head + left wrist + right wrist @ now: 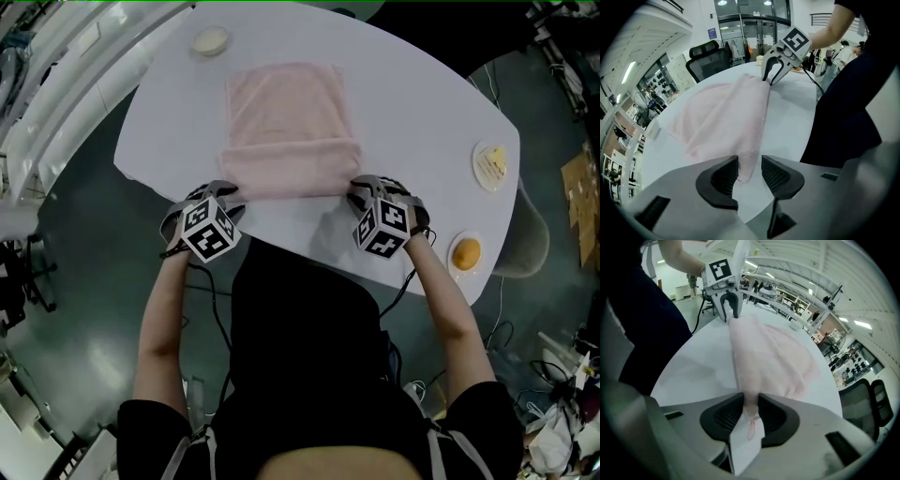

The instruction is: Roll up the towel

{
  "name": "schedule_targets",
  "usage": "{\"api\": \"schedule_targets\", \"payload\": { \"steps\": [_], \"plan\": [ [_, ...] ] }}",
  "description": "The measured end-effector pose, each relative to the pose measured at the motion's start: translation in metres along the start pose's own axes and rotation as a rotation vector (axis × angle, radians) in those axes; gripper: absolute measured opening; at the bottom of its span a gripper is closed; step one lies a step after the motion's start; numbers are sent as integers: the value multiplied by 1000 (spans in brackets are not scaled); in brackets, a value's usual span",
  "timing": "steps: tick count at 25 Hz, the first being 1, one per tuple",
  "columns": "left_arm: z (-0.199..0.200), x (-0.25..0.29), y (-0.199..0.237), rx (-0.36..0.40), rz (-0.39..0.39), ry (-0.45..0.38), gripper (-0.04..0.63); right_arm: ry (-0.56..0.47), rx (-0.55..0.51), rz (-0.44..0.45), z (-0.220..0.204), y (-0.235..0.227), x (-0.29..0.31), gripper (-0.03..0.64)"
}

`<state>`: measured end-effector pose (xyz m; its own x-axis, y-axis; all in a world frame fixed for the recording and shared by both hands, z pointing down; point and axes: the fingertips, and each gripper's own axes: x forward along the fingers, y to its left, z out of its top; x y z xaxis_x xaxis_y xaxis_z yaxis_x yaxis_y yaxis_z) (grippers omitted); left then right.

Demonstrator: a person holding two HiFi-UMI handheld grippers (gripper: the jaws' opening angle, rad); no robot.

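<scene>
Saw pink towel [286, 112] flat on white table [422, 112], near edge turned over once | found right gripper [750, 413] pinched on that fold's end (tag [745, 441] poking out) | found left gripper [749, 171] half open, fold loose between pads [724, 176] | feared lopsided roll from uneven grip.

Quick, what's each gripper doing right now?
Left gripper: open, towel edge between its fingers, not pinched.
Right gripper: closed on the towel's corner.
</scene>
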<state>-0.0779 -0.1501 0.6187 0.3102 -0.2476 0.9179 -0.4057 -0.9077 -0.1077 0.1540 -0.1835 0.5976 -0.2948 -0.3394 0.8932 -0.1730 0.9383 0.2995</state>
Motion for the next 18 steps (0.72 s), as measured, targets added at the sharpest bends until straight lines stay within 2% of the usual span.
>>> {"api": "schedule_targets", "payload": {
  "steps": [1, 3, 4, 6, 12, 18],
  "plan": [
    [1, 1, 2, 4, -6, 6, 160, 5, -8, -4, -2, -3, 1, 98],
    [2, 1, 7, -1, -5, 11, 123, 8, -10, -2, -2, -5, 2, 96],
    [2, 0, 9, -7, -1, 9, 99, 6, -9, 0, -1, -5, 2, 64],
    [1, -1, 12, -8, 12, 0, 78, 2, -8, -1, 1, -5, 1, 44],
    [1, -12, 9, 16, 47, -24, 43, -11, -6, -25, 5, -5, -11, 29],
    [0, -25, -7, 38, 62, -35, 41, -15, -23, -54, 6, 6, -26, 29]
  ]
}}
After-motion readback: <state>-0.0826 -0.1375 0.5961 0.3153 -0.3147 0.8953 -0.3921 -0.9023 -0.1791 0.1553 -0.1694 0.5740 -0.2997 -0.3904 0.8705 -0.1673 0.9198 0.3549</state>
